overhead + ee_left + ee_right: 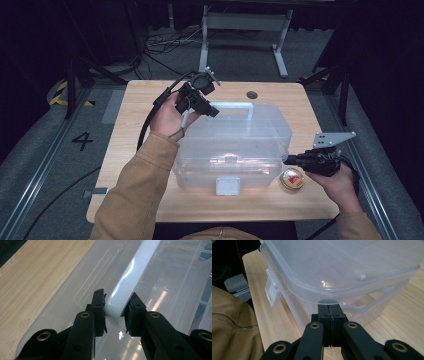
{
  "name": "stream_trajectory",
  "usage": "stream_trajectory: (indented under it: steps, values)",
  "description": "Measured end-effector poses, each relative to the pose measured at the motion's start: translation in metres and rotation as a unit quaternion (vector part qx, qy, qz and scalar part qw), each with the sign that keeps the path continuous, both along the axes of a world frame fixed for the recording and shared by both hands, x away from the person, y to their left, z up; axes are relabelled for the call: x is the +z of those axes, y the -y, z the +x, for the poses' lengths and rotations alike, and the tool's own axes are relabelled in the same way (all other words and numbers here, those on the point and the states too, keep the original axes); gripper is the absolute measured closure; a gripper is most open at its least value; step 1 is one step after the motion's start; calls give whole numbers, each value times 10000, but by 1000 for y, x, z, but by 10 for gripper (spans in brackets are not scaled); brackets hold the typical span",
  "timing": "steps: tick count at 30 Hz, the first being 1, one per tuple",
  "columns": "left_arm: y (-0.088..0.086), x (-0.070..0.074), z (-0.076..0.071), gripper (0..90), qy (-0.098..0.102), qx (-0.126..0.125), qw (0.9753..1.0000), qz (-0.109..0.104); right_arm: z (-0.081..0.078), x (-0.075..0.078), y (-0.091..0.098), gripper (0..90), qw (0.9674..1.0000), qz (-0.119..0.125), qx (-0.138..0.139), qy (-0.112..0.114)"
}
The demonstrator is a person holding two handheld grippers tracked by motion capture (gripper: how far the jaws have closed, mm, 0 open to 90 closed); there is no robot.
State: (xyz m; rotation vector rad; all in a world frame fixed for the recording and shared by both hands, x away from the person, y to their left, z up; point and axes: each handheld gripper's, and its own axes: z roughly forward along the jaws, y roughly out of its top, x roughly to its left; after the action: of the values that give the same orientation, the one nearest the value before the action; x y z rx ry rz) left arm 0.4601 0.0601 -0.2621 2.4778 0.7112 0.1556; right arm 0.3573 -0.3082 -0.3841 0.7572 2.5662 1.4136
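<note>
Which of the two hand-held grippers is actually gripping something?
The left hand-held gripper: its jaws clamp the box's white handle. The right hand-held gripper is shut on nothing.

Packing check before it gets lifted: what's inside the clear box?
Through the frosted lid nothing distinct shows inside the box. Glare and haze blur the bottom, so small items could be missed.

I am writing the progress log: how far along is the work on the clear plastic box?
Done: left gripper clamps the box's white handle. In hand: right gripper, shut, tips at the lid's rim. Left: front latch looks fastened; lid still on.
</note>
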Motion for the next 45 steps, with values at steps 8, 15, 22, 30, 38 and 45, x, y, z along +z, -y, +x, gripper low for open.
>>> stream_trajectory:
  steps: [8,15,22,30,38,45]
  values:
    - [-1,1,-1,684,56,-29,10000,-29,1,-2,-2,900,10000,29,27,-49]
    - [-10,14,-12,543,363,-8,9987,-350,1,0,-1,900,9999,129,23,-38]
    - [-24,30,-30,575,592,106,9971,-465,3,6,-1,900,9996,291,27,34]
    - [-42,47,-61,618,778,146,9953,-550,5,17,-4,900,9988,460,-35,175]
    - [-52,45,-88,637,781,135,9954,-541,9,27,-7,900,9975,600,-160,335]
    - [-60,36,-104,663,694,117,9954,-645,13,31,-7,900,9958,769,-342,358]
